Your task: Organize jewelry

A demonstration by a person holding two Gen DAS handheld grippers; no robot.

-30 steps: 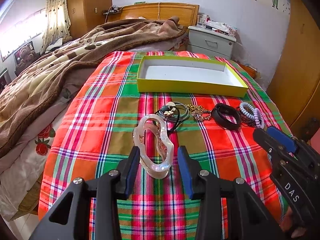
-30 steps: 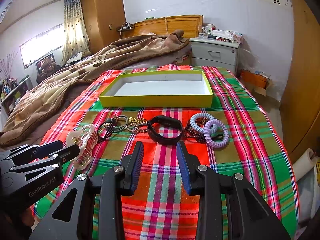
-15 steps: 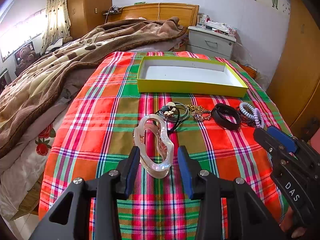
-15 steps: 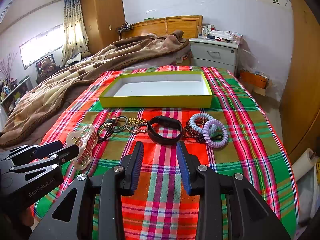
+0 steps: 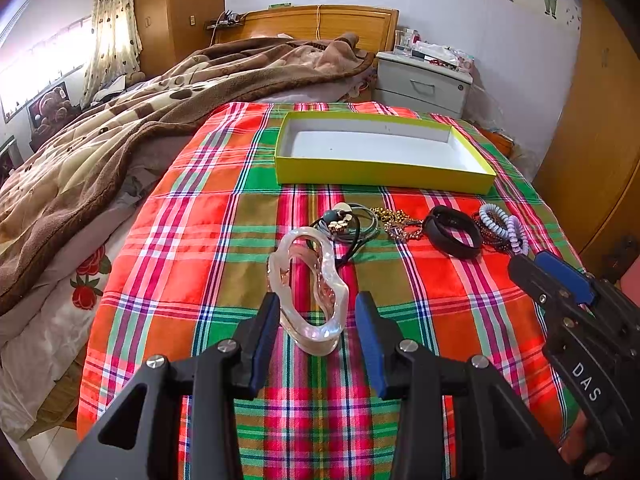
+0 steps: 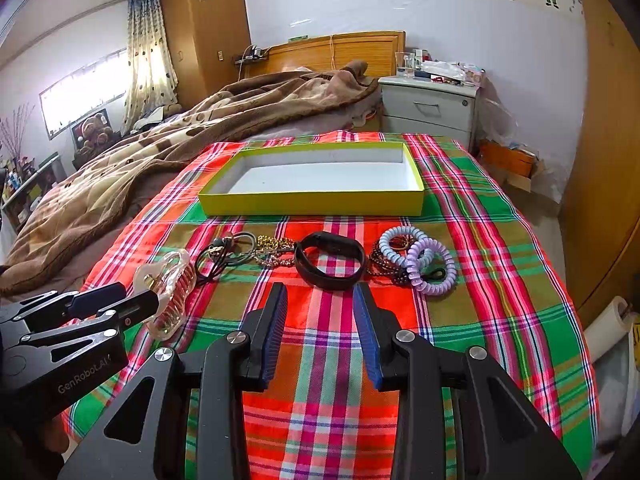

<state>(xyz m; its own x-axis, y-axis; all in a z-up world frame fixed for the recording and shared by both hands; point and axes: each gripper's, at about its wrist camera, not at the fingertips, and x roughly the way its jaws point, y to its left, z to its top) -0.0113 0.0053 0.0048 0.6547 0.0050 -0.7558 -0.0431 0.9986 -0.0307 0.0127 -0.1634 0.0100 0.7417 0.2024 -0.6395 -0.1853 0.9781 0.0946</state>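
Jewelry (image 6: 332,260): row on plaid bedspread (image 6: 480,240), before yellow tray (image 6: 312,203)
Room: bedroom, brown blanket (image 6: 180,148)
Left gripper (image 5: 316,316): fingers apart around clear hair claw (image 5: 308,292)
Right gripper (image 6: 320,312): fingers apart, holding nothing

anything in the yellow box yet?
No. In the right wrist view the yellow box shows only its bare white floor, and the black band and coil hair ties lie on the plaid cloth in front of it.

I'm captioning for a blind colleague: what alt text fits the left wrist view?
The open left gripper straddles a clear hair claw on a plaid cloth. Beyond lie more jewelry pieces and an empty yellow tray.
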